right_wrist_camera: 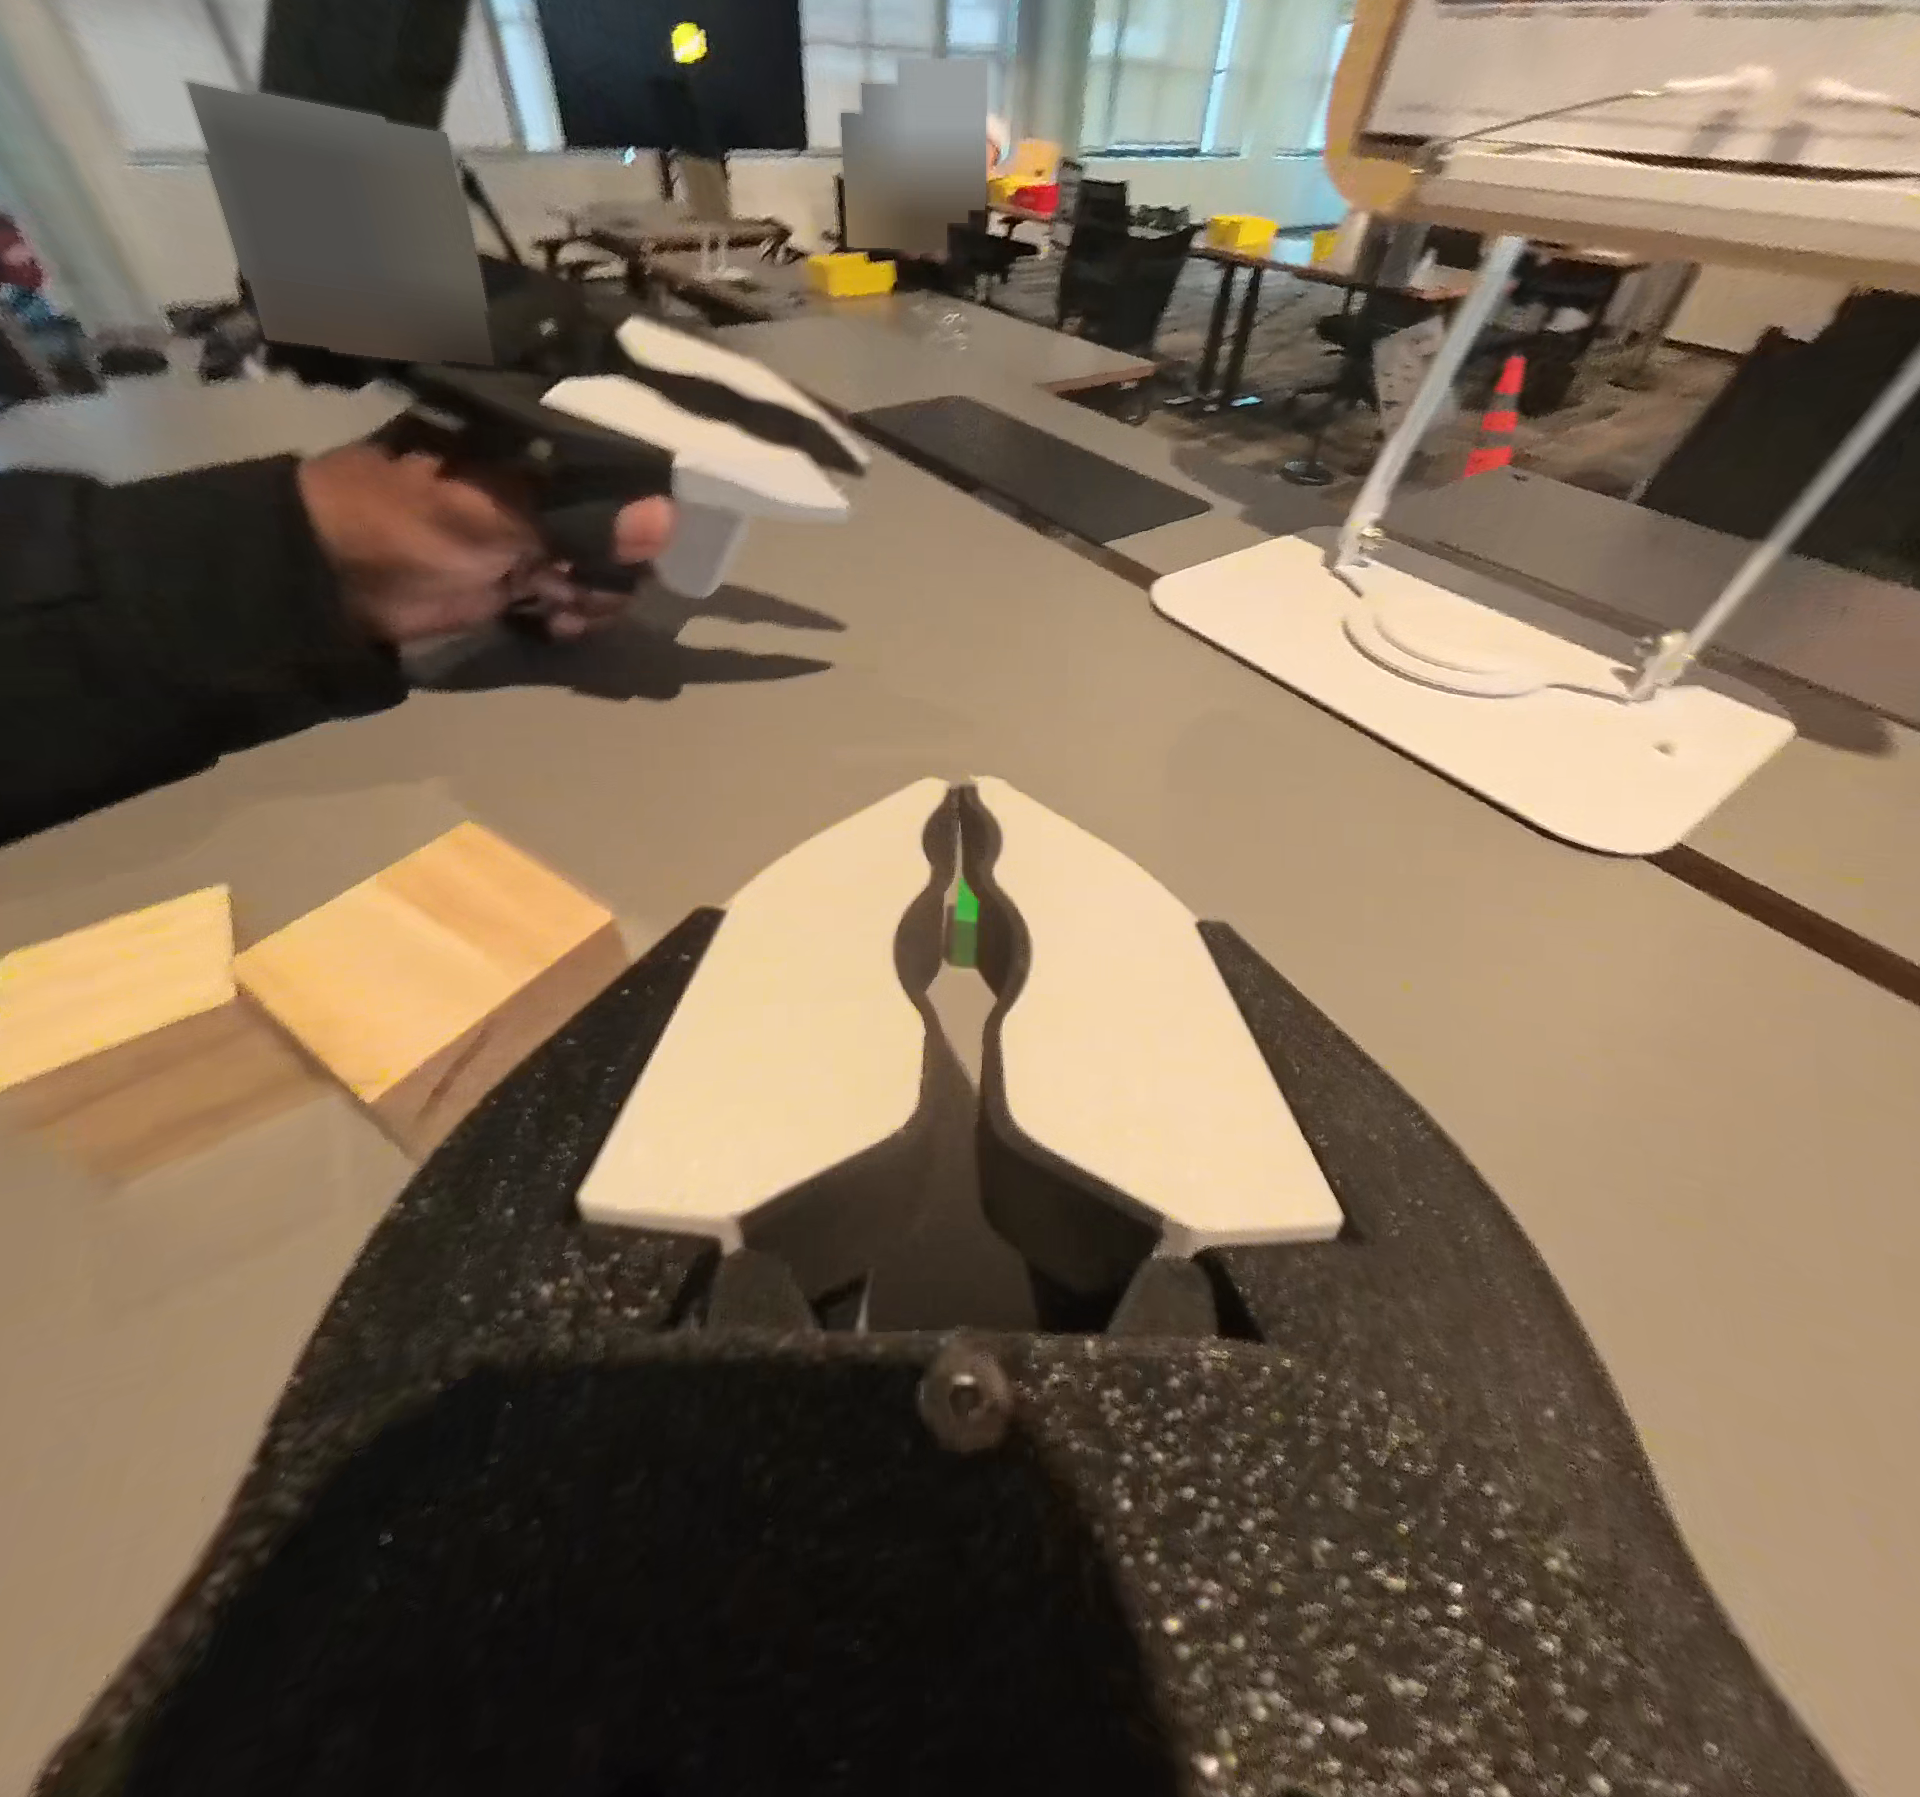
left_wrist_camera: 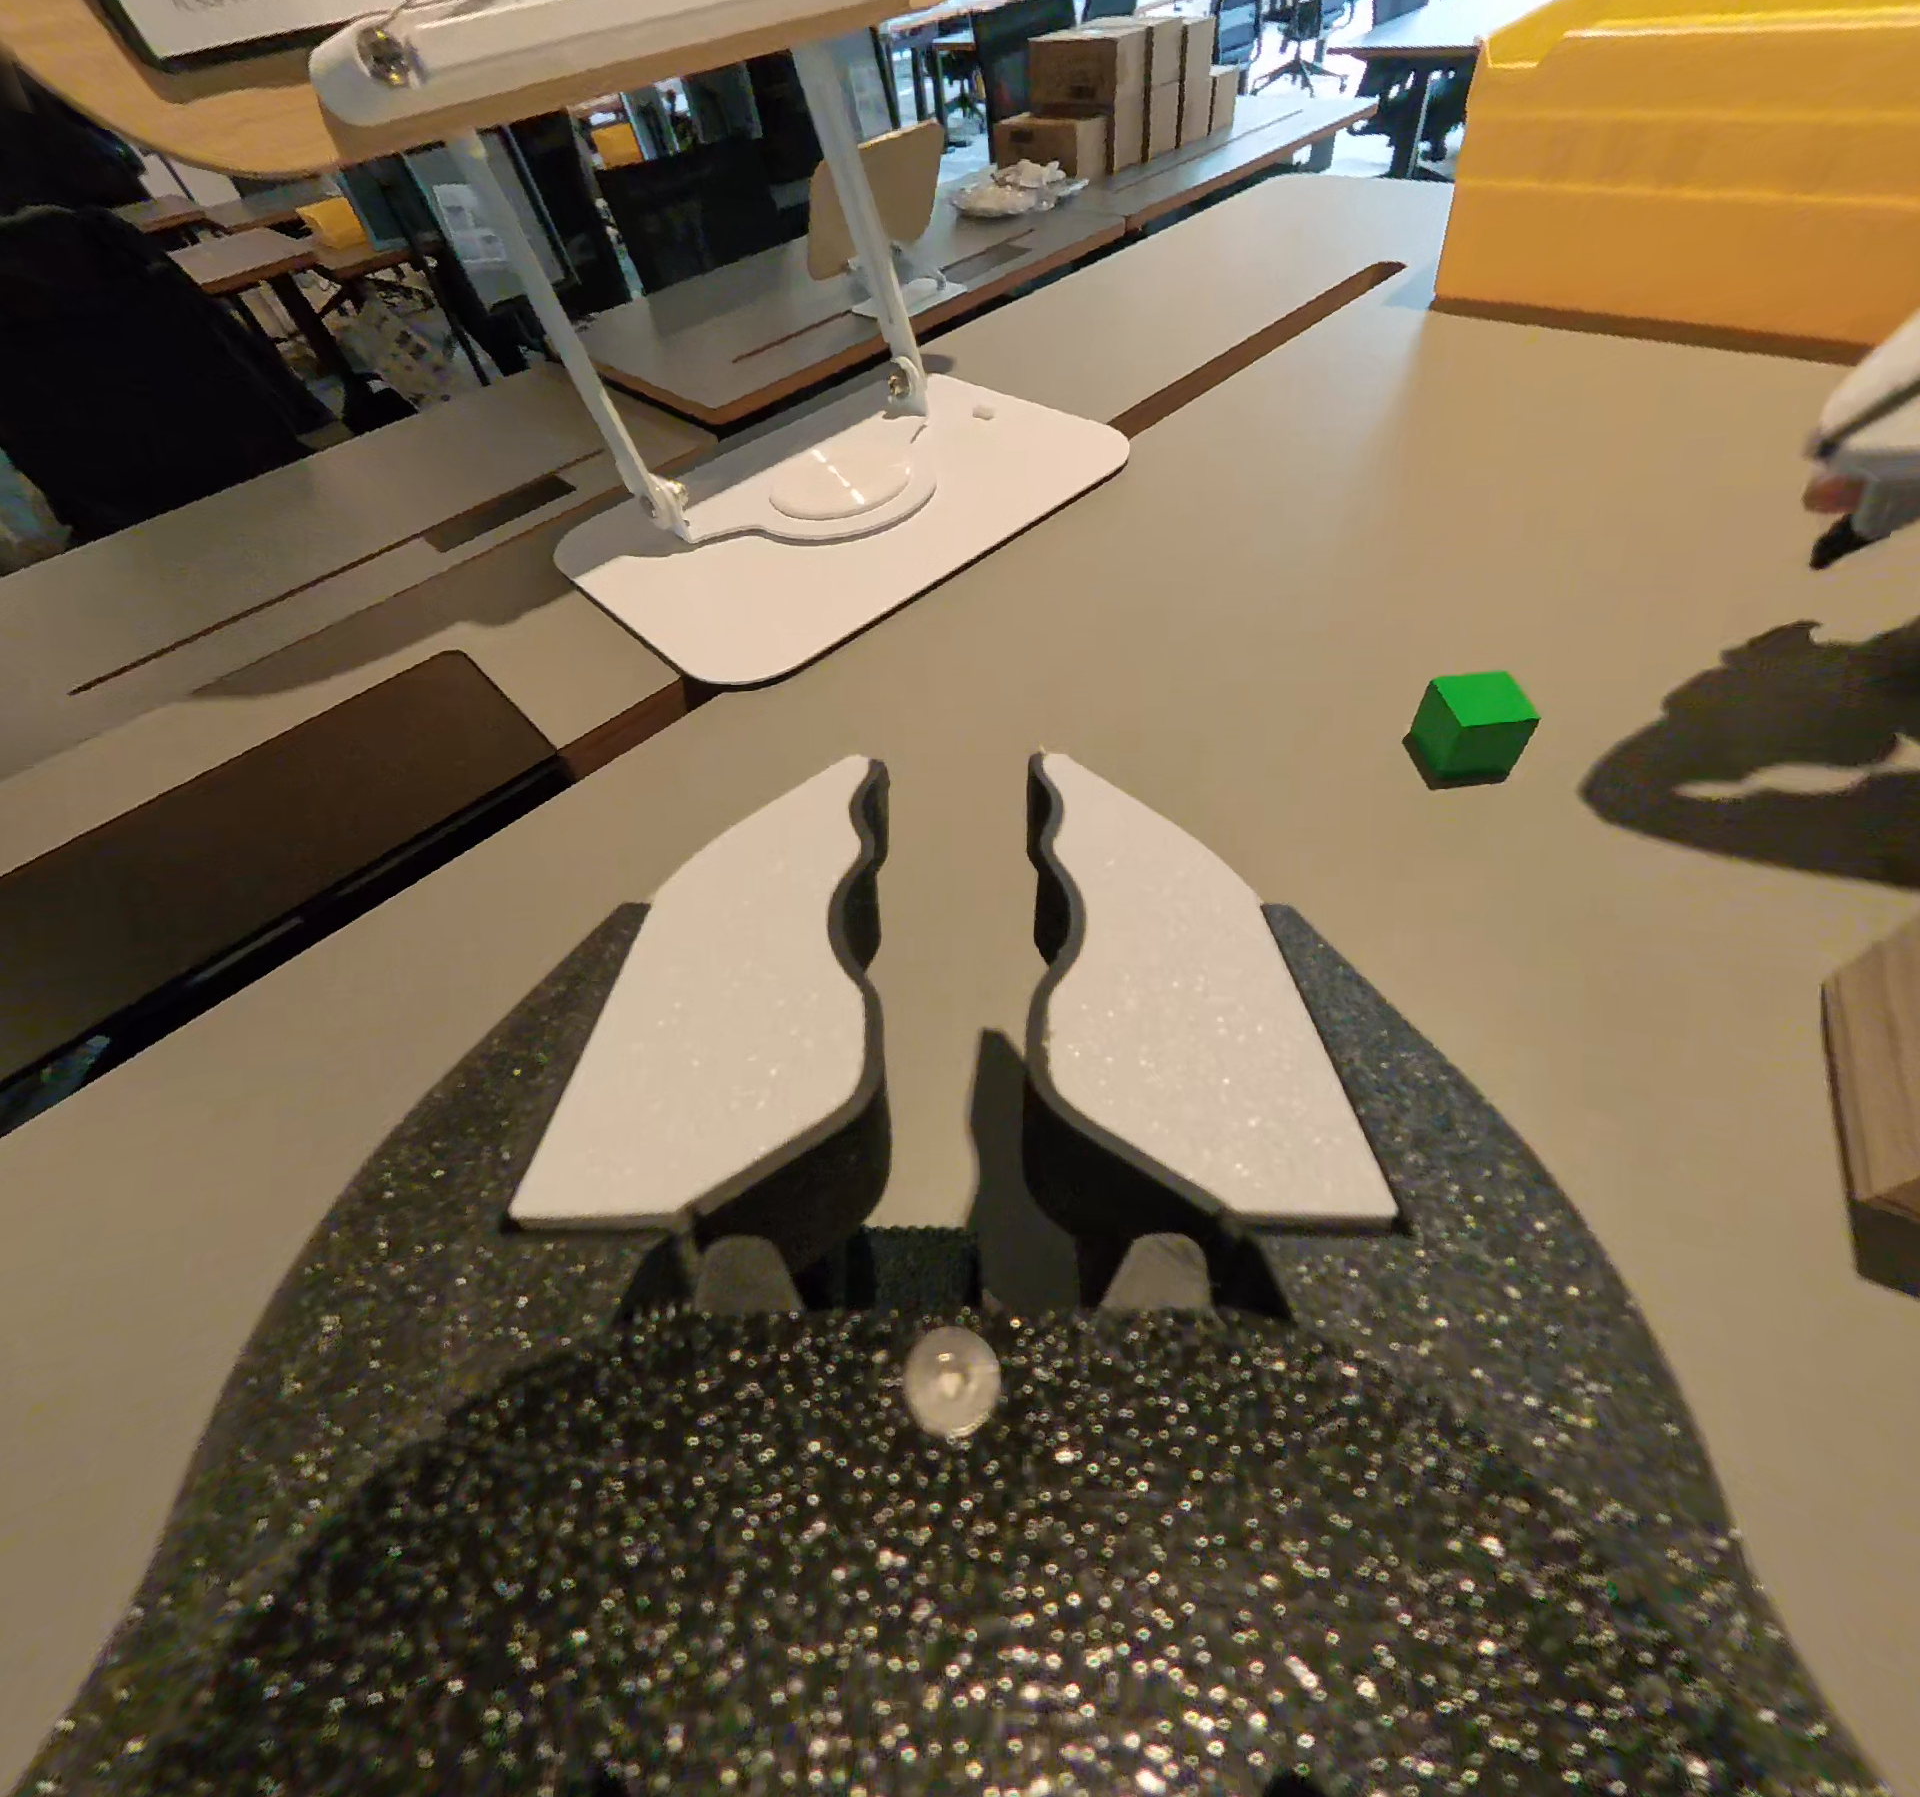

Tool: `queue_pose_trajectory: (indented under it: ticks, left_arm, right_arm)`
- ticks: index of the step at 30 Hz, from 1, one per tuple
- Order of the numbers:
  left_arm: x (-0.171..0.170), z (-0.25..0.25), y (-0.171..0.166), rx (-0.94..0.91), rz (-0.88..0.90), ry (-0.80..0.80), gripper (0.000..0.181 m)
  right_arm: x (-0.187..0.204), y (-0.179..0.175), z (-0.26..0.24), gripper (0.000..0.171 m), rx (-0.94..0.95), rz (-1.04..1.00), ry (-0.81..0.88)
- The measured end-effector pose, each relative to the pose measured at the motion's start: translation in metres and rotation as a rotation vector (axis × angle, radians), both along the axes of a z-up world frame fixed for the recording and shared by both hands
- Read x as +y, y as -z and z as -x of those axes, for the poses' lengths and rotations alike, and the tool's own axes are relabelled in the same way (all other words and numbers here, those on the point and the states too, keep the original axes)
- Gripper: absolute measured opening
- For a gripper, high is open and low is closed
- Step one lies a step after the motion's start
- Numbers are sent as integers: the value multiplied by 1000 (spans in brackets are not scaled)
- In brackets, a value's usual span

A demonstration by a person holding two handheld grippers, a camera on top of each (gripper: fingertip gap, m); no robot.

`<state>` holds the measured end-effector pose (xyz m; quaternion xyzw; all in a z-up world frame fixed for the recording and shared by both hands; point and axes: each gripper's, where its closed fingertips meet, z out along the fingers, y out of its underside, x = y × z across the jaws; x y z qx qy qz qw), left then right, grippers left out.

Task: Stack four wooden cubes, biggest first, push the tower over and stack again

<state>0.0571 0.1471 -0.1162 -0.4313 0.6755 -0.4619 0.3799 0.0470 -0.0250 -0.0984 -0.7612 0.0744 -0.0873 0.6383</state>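
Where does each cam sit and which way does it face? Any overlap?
Left wrist view: on the left gripper, jaws open, facing across the grey table toward the small green cube.
Right wrist view: on the right gripper, jaws shut; the person's left hand shows.
Shared: the cube, the white stand.

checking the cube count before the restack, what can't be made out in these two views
- Green cube, right wrist view: only a sliver shows through the gap of the nearly closed right gripper; contact cannot be told.
- Two pale wooden cubes, right wrist view: blurred, one cut by the left edge; sizes unclear.
- Wooden block, left wrist view: cut by the right edge.
- Fourth cube: not identifiable in either view.
- Right gripper, left wrist view: mostly past the right edge.
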Motion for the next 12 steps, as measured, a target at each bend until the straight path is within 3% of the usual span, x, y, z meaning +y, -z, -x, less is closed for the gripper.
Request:
queue_pose_trajectory:
  ticks: [1,4,6,10,12]
  left_arm:
    - [-1,0,1,5,-9,3,25]
    - [-3,-1,4,18,-32,7,25]
    - [-4,-1,6,25,-42,9,25]
    - [-4,-2,7,30,-49,10,25]
    - [-4,-2,7,32,-46,9,25]
  right_arm:
    - [-3,-2,-5,0,24,-20,25]
    - [-11,-10,-18,2,83,-98,79]
    - [-16,-33,-16,10,170,-266,33]
    - [-66,-141,-15,28,397,-916,-76]
    - [-102,-204,4,31,406,-1220,-186]
